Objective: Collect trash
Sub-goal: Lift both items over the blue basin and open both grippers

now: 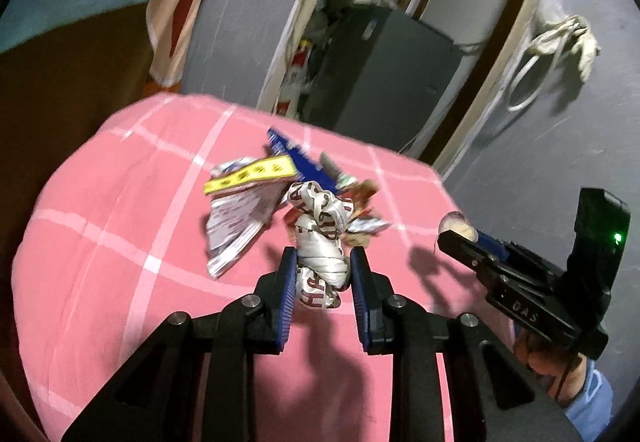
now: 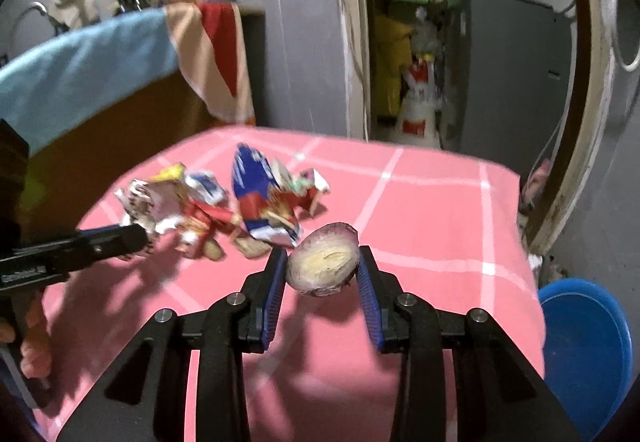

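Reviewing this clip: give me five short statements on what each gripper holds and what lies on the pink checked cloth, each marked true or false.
1. The left gripper is clamped on a crumpled white wrapper. True.
2. The right gripper is empty. False: its pads press on a cut onion half.
3. A blue tub sits below the right edge of the pink checked cloth. True.
4. The cloth holds no more trash. False: a pile of wrappers still lies there.
5. The onion half is lying on the cloth. False: it is held in the right gripper, above its shadow.
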Tool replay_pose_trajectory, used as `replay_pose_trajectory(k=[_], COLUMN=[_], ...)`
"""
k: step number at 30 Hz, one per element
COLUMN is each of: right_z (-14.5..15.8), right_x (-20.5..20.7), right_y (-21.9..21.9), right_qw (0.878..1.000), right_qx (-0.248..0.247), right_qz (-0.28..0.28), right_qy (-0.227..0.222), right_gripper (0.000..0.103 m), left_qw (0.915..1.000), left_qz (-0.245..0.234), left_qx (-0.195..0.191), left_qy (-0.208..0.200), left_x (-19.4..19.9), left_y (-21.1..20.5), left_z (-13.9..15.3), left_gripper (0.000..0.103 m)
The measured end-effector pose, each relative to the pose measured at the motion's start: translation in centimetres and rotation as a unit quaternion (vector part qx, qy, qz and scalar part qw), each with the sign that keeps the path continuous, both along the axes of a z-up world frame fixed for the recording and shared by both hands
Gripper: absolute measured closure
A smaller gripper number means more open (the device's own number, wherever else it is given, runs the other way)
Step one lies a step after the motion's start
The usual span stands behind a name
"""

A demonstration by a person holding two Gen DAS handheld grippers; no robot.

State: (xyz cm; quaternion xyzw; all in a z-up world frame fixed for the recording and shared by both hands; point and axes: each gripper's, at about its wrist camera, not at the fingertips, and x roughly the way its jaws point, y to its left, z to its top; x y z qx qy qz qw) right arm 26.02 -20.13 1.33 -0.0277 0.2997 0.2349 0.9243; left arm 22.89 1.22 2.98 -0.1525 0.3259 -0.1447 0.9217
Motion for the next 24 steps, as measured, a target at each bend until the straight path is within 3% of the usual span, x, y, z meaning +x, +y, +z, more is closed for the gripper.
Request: replay_pose_trajectory(k=[7, 15, 19, 24], right_z=[3.8, 7.1, 7.8, 7.7], right_x=[-4.4, -8.8, -10.0, -10.8], right_y=[-1.6, -5.3, -7.4, -10.7], right_qw=[0.992, 0.968, 0.957, 0.95], right_qx=[0.031, 0.064, 0.067, 0.067], right_qz=[-0.015, -0.066, -0.103, -0.152], right_qy=[-0.119, -0.235, -0.263, -0.264], right_gripper=[0.07, 0.07, 0.07, 0.07], left_qw=[0.9952, 0.9814, 0.9775, 0.9752], left_qz=[-0.009, -0.031, -0.053, -0.088], left_qx=[-0.005, -0.008, -0.005, -0.006], left_qy=[-0.097, -0.189, -0.204, -0.203], left_x=[-2.6, -4.5, -4.5, -4.0], left_y=[-2.8, -7.5, -10.4, -14.3], left_z=[3.9, 7.0, 7.5, 7.4], left_gripper=[0.081, 0.081, 0.081, 0.081])
